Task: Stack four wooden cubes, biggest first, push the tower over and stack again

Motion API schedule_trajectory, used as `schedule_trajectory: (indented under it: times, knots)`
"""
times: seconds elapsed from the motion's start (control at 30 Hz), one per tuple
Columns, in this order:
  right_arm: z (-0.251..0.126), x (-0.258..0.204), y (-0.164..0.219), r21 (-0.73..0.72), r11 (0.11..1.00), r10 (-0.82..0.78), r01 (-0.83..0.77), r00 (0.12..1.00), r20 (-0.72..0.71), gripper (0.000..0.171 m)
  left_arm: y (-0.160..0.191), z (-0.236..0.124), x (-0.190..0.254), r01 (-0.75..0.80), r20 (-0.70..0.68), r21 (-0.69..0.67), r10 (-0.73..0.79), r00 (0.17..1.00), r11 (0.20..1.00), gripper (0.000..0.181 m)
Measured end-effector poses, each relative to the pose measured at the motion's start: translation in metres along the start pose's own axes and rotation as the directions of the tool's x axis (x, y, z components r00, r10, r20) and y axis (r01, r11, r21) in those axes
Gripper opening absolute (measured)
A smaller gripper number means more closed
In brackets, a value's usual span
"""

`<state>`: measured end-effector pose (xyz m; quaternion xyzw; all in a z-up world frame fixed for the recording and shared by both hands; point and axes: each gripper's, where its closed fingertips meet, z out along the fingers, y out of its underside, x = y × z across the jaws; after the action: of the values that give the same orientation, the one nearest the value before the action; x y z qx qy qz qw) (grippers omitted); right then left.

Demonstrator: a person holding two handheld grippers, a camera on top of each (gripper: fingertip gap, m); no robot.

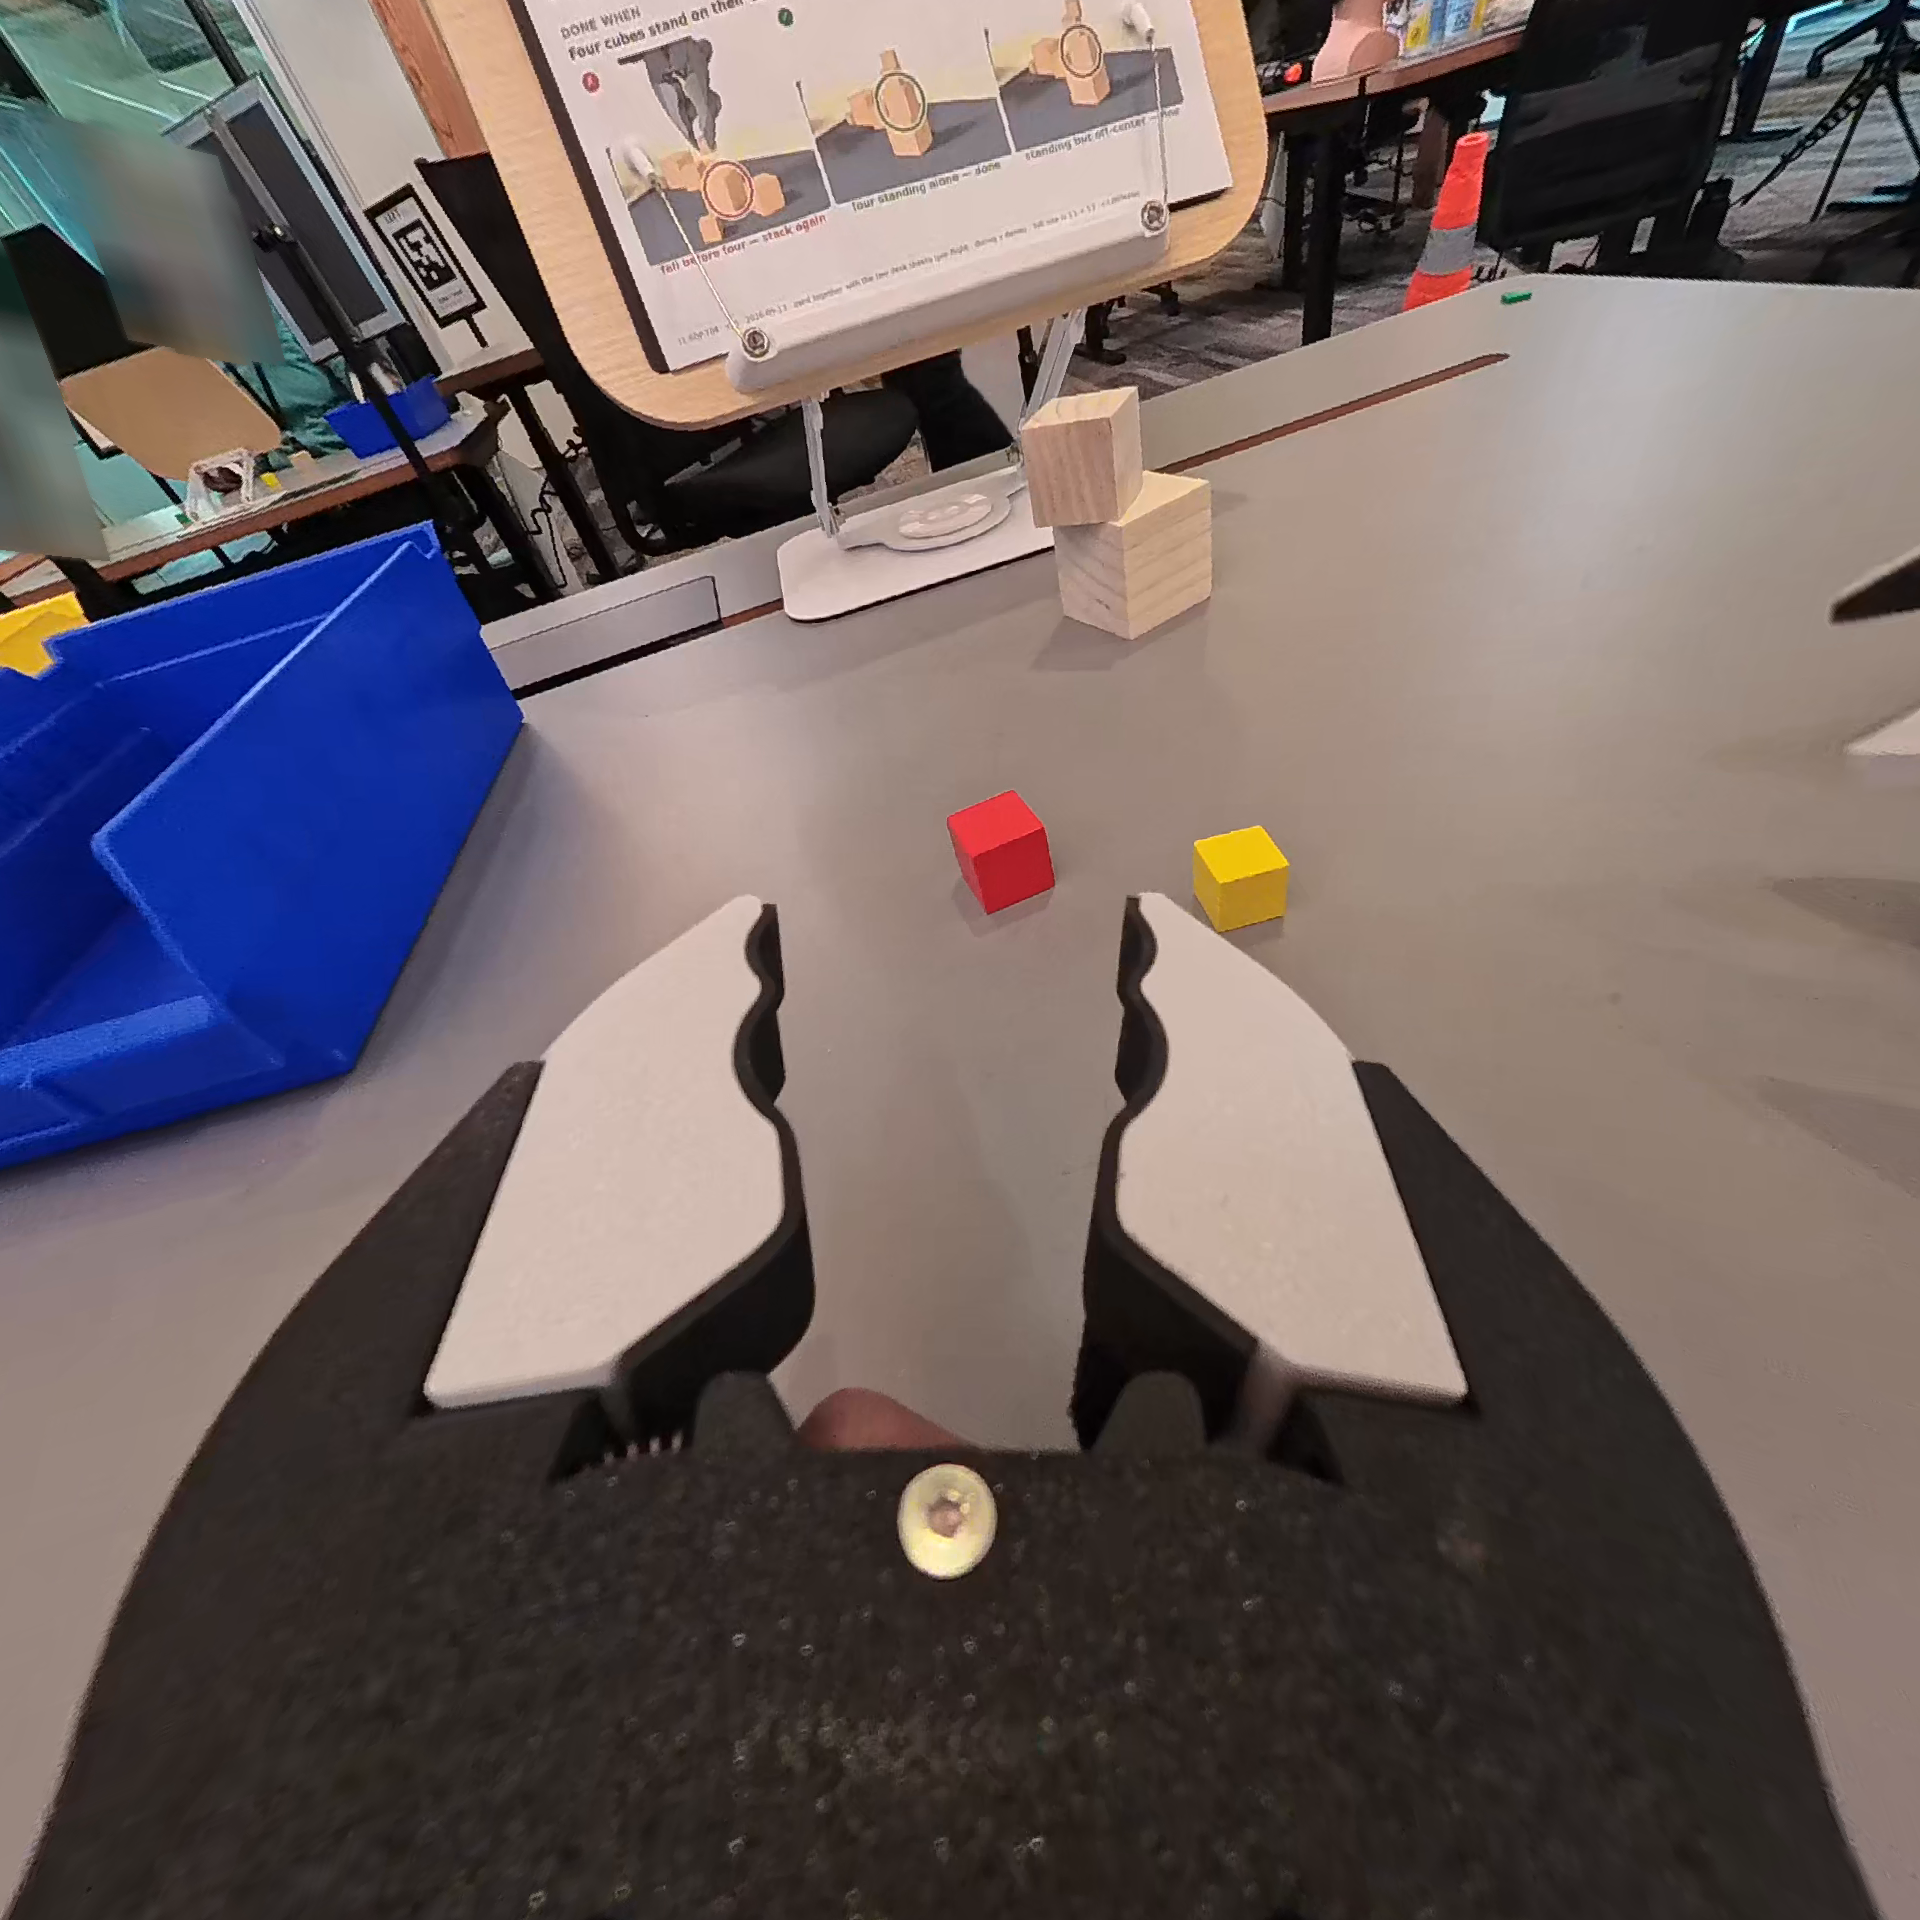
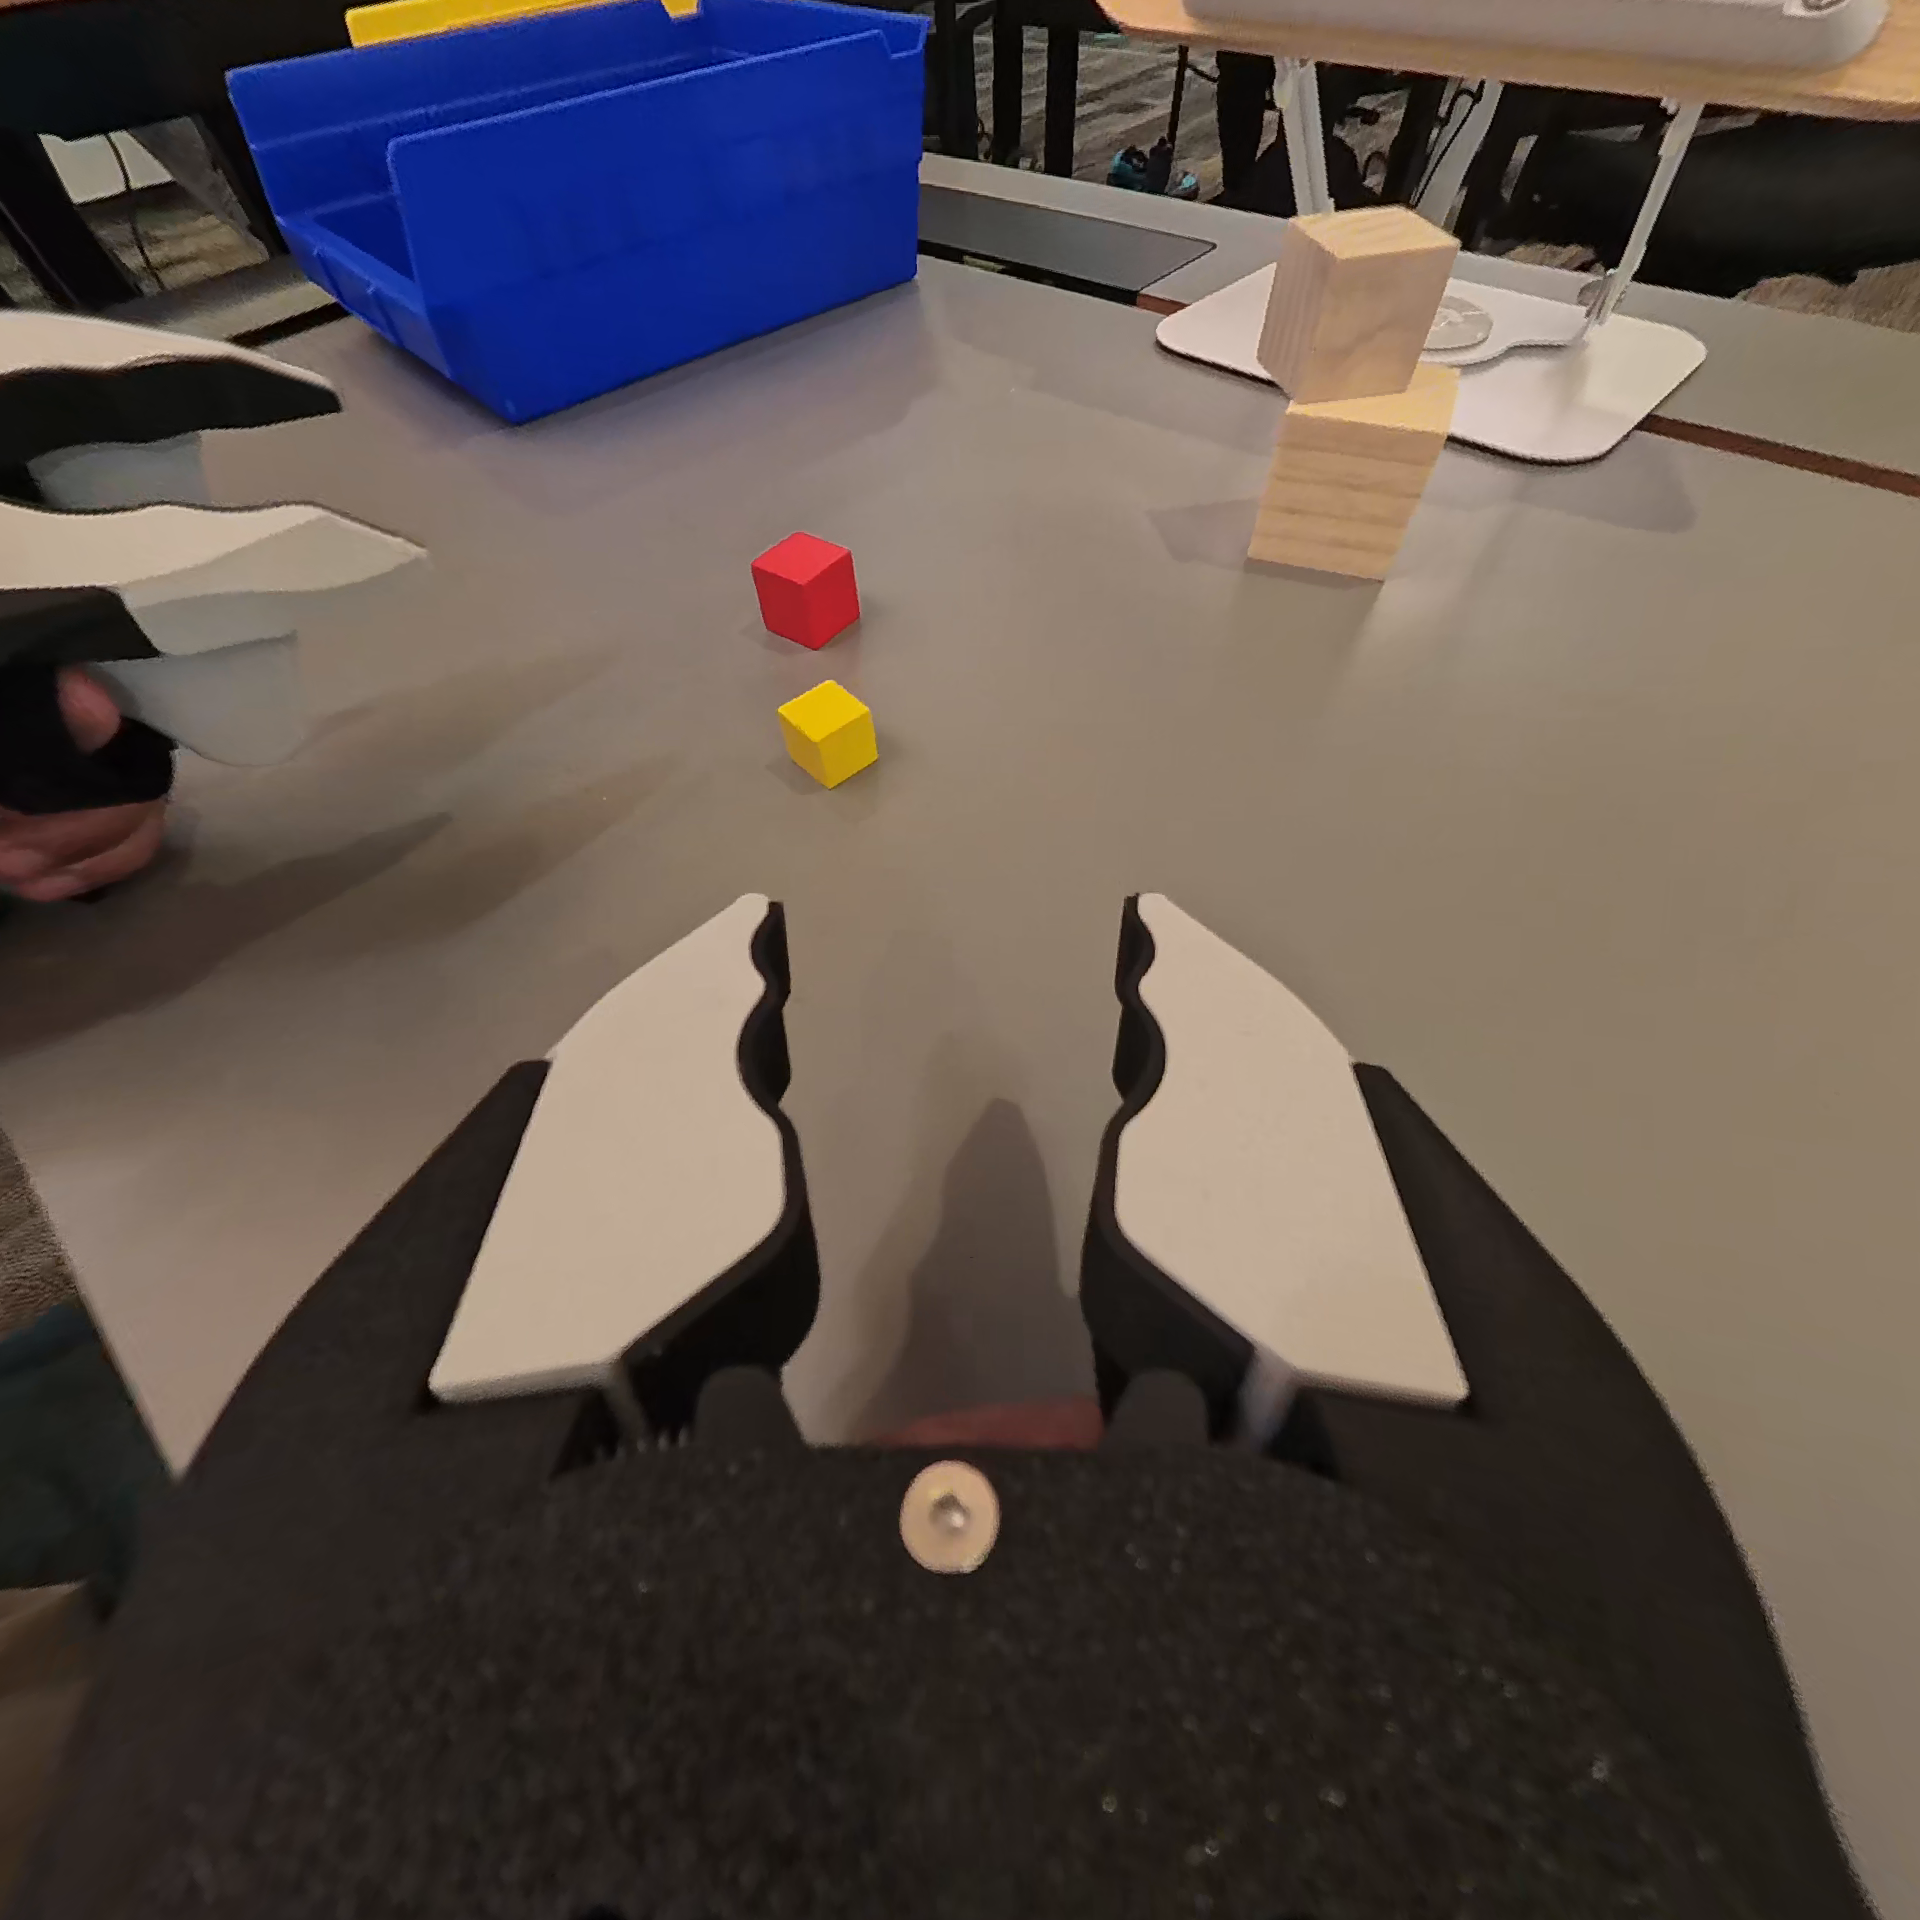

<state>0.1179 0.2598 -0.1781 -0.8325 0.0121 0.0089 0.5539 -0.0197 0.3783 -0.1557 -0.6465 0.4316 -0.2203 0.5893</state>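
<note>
Two plain wooden cubes are stacked near the far edge of the worktop (image 2: 1558, 831), the medium cube (image 2: 1351, 307) sitting crooked on the big cube (image 2: 1345, 483). My left tongs (image 1: 948, 914) and right tongs (image 2: 951, 914) are both spread and empty. I think the red cube (image 1: 1001, 850) goes next, then the yellow cube (image 1: 1240, 876); it needs a careful placing.

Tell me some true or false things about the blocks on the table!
1. A pale wooden cube sits skewed on a bigger pale wooden cube. True.
2. The small red cube is on top of the tower. False: it sits on the grey table.
3. The small yellow cube touches the red one. False: they are apart.
4. The left gripper and the right gripper are open and empty. True.
5. The blue plastic bin holds the cubes. False: none shows inside.
</note>
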Motion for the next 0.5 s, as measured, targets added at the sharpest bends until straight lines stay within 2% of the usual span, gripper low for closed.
schedule_trajectory:
  times: [0.1, 0.17, 0.2, 0.27, 0.33, 0.5]
  knots:
    - [0.023, 0.034, -0.023, -0.021, 0.994, -0.107, 0.106, 0.993, -0.058, 0.061, -0.001, 0.0, 0.0, -0.006, 0.005, 0.006, 0.006, 1.0, 1.0, 0.061]
    - [0.058, 0.072, -0.041, -0.056, 0.99, -0.137, 0.132, 0.984, -0.116, 0.067, 0.0, 0.0, 0.001, -0.017, 0.005, 0.003, 0.017, 1.0, 1.0, 0.06]
    - [0.08, 0.087, -0.045, -0.093, 0.991, -0.106, 0.096, 0.988, -0.115, 0.076, 0.0, 0.001, 0.002, -0.023, 0.004, -0.003, 0.023, 1.0, 1.0, 0.06]
    - [0.124, 0.106, -0.05, -0.176, 0.984, -0.012, -0.007, 0.994, -0.108, 0.081, 0.002, 0.002, 0.002, -0.028, 0.007, -0.016, 0.028, 1.0, 0.999, 0.06]
    - [0.161, 0.129, -0.049, -0.255, 0.966, -0.006, -0.043, 0.982, -0.189, 0.086, 0.002, 0.003, 0.002, -0.028, 0.008, -0.018, 0.028, 1.0, 0.999, 0.06]
    - [0.218, 0.138, -0.046, -0.344, 0.932, 0.04, -0.115, 0.975, -0.218, 0.089, -0.001, 0.0, 0.003, -0.027, 0.0, 0.011, 0.027, 1.0, 1.0, 0.06]
